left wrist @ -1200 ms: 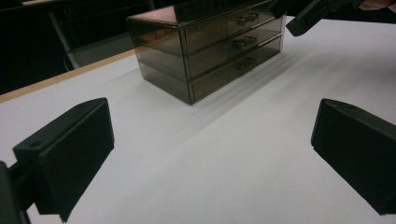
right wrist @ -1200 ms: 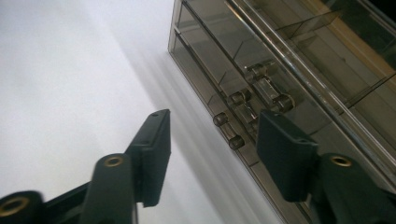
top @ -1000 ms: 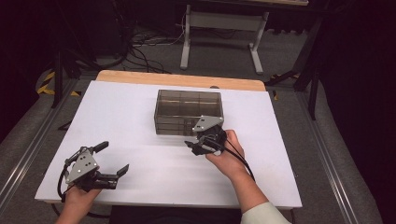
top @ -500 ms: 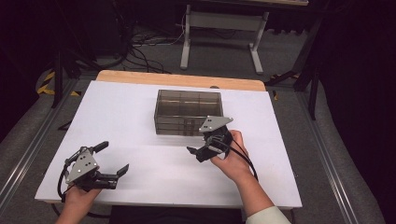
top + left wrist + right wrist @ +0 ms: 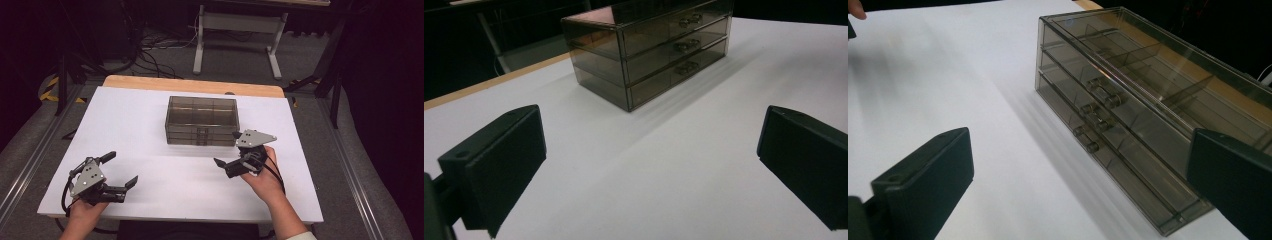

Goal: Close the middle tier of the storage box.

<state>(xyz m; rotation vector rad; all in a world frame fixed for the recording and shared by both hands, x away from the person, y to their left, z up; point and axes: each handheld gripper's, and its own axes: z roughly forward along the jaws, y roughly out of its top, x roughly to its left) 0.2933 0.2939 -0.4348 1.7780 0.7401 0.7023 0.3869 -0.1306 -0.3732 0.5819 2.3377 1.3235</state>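
The left gripper (image 5: 120,172) rests with jaws spread, well to the near left of the smoked-plastic drawer chest (image 5: 202,120) at the tabletop's (image 5: 130,120) middle. Off the chest's near right corner, the right gripper (image 5: 226,153) hovers, jaws likewise apart. Light, rigid and likely slick-walled, the chest looks best taken by a small drawer knob (image 5: 1116,101).

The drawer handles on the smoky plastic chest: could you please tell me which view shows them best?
The right gripper view: the drawer handles are near and sharp. The left gripper view shows them small and distant; in the high view they are faint specks.
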